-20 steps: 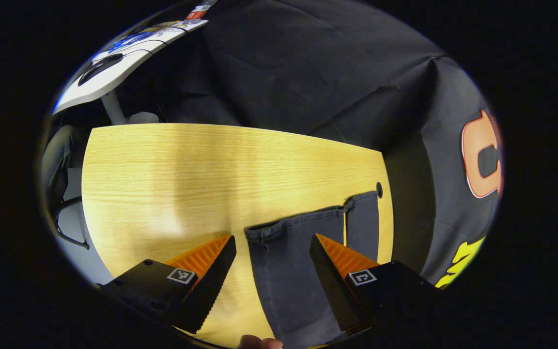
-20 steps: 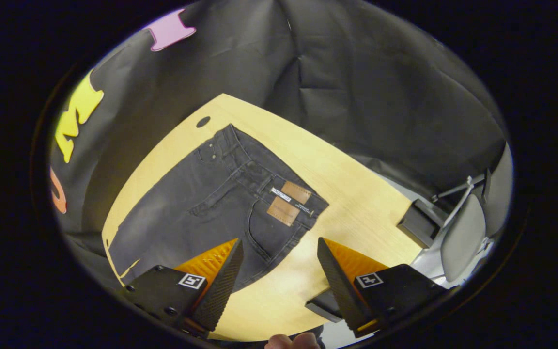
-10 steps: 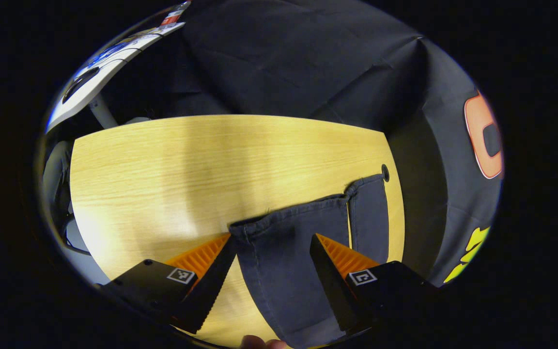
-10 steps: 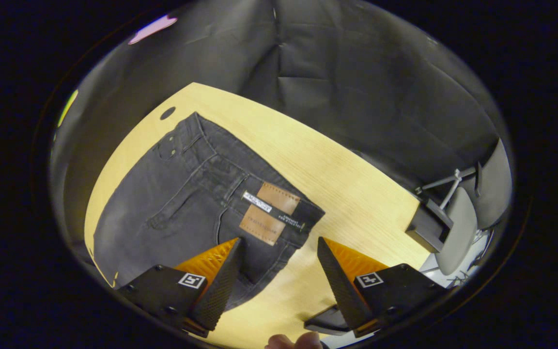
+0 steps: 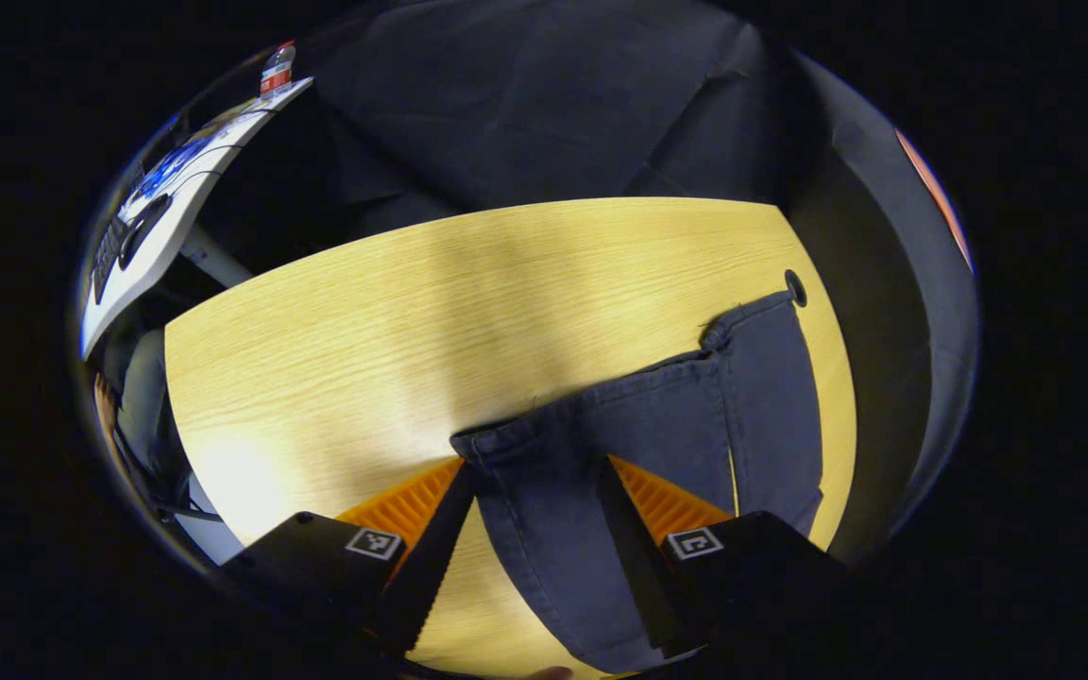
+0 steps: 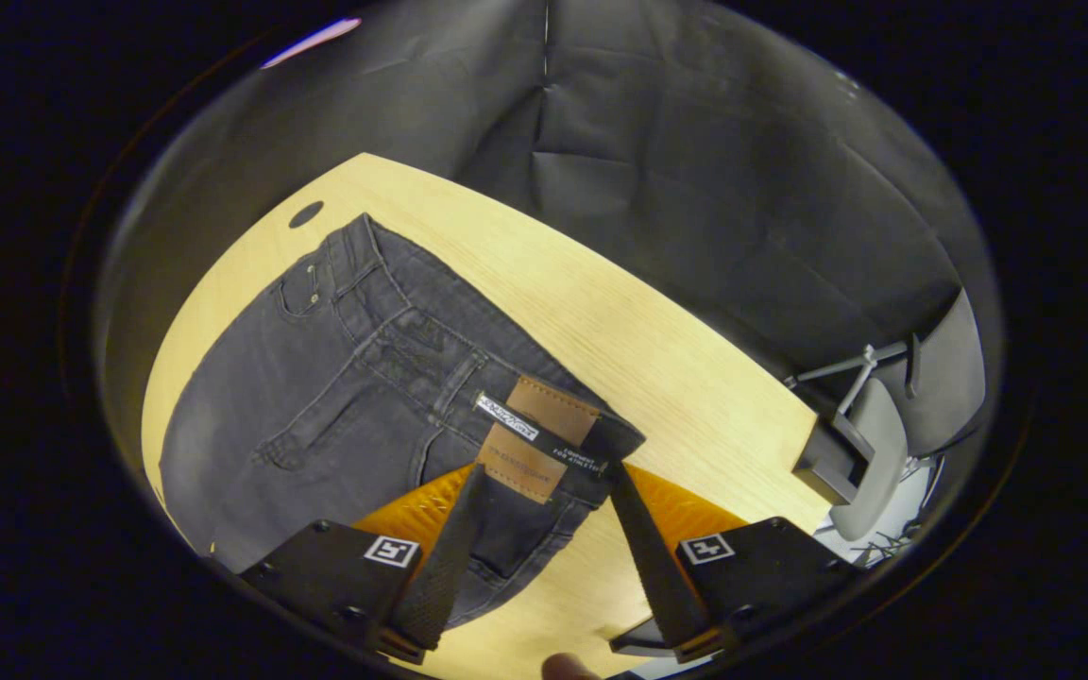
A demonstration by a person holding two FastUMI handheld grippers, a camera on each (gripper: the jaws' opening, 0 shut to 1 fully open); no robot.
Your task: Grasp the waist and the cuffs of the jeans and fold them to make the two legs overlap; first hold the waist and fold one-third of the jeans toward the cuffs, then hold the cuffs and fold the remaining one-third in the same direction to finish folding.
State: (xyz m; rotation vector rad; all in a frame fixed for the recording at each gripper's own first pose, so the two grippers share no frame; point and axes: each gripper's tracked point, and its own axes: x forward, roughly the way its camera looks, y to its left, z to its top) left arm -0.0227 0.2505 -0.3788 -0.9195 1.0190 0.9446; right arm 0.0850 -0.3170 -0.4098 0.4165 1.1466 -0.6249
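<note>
Moved in closer on both sides vs. 1 s ago: cuffs now run up between the left fingers, waist patch now sits between the right fingers, where before both lay ahead of the tips.

Table first: pale wood, bare across most of the left gripper view, w/ a small round hole near the far corner. Jeans spread flat on it, dark grey, legs side by side and not yet overlapped. Waist end toward the right gripper, brown patch on the band; cuffs end toward the left gripper.

Left gripper: wide open, straddling the near leg just behind the cuff hem, holding nothing. Right gripper: also wide open, straddling the waistband corner by the patch, nothing pinched yet. Whether either set of tips touches cloth or table: hard to say from this angle, prob. hovering just above.

Risks from here:
- Closing too high: pinches top layer only, so lower layer stays behind and fold comes out skewed.
- Closing too low: tips jam on wood, cloth slides out instead of bunching.
- Right side sits near the band's corner; grab that thin an edge and denim weight may pull it free on lift.
- Uneven lift L vs. R: legs twist, seams won't line up.
- Far leg lies close to table edge; dragging could tip it over.
</note>
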